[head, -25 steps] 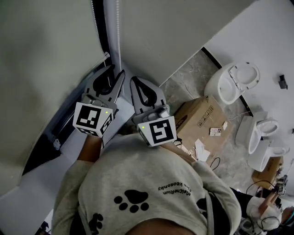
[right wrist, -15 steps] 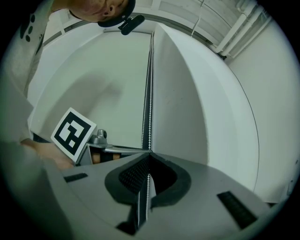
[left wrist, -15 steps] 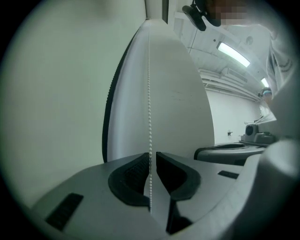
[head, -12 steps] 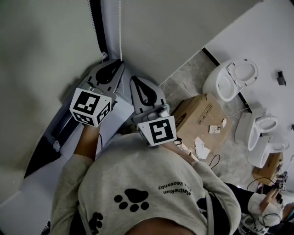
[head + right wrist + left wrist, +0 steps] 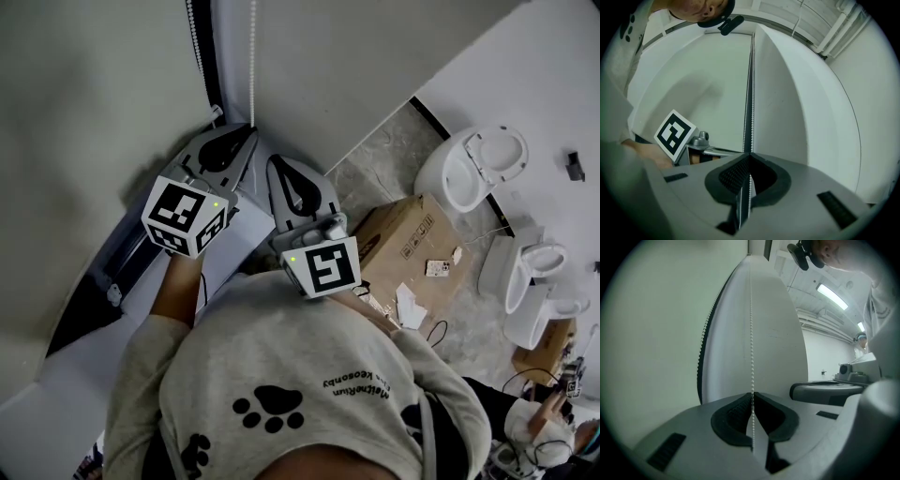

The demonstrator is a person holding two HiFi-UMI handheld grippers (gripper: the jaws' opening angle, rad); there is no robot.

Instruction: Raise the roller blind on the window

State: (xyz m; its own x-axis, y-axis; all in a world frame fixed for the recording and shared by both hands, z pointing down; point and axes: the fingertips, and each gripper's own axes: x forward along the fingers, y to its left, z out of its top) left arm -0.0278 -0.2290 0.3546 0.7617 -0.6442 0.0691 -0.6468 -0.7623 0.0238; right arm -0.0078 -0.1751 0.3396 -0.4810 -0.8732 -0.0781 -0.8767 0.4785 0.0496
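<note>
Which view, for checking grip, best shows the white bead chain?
The left gripper view: the white bead chain runs clear down into the left gripper's jaws, which have just been closing on it. The right gripper view shows it beside a dark strip; the head view, faintly.

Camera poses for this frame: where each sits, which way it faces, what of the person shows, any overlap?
Head view: on the head, facing steeply down at left gripper, right gripper and floor; sweatshirt and forearm show.
Left gripper view: on that gripper, facing the wall beside the blind; jaws have just closed on the bead chain; sweatshirt at right.
Right gripper view: on that gripper, same wall; jaws shut on the bead chain; sweatshirt at left.
Shared: head and right gripper views show the left gripper's marker cube.
</note>
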